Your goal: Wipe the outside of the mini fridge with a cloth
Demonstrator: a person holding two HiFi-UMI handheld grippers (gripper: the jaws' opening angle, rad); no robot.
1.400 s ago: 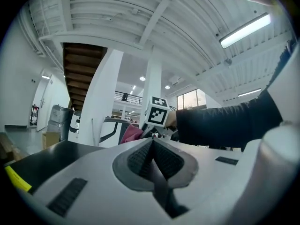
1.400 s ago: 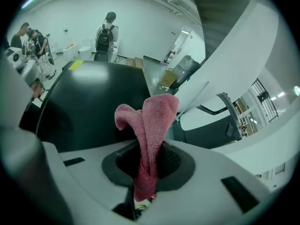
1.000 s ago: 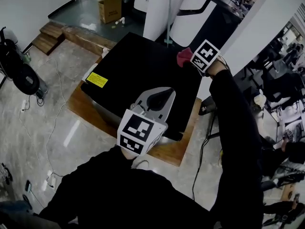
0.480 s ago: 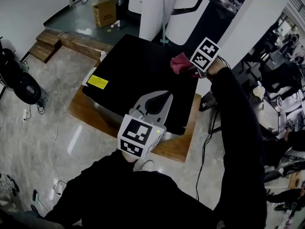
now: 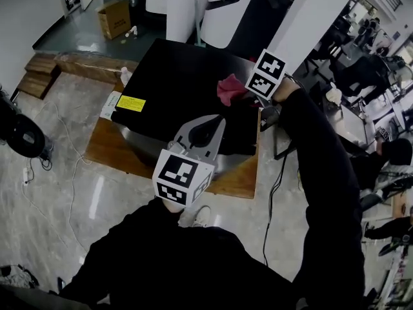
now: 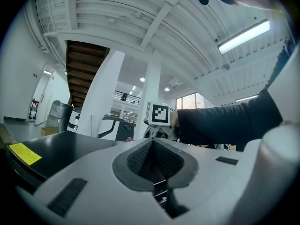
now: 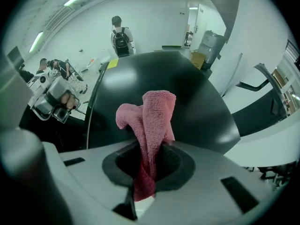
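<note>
The mini fridge (image 5: 177, 92) is a black box seen from above, with a yellow label (image 5: 131, 103) near its left edge. My right gripper (image 5: 242, 90) is shut on a pink cloth (image 5: 230, 89) that rests on the fridge top near its right edge. In the right gripper view the pink cloth (image 7: 149, 125) stands up from between the jaws over the black fridge top (image 7: 197, 102). My left gripper (image 5: 205, 132) hangs over the fridge's near edge, shut and holding nothing. The left gripper view shows the fridge top (image 6: 61, 149) at the lower left.
The fridge stands on a wooden pallet (image 5: 232, 185) on a glossy tiled floor. Cables (image 5: 274, 192) trail on the floor to the right. A cardboard box (image 5: 113, 18) and white machines (image 5: 226, 5) stand behind. A person with a backpack (image 7: 122, 41) stands far off.
My right gripper has drawn the cloth across the fridge top, from its far right corner toward the near side. The head camera has shifted, so the fridge sits higher and more to the left.
</note>
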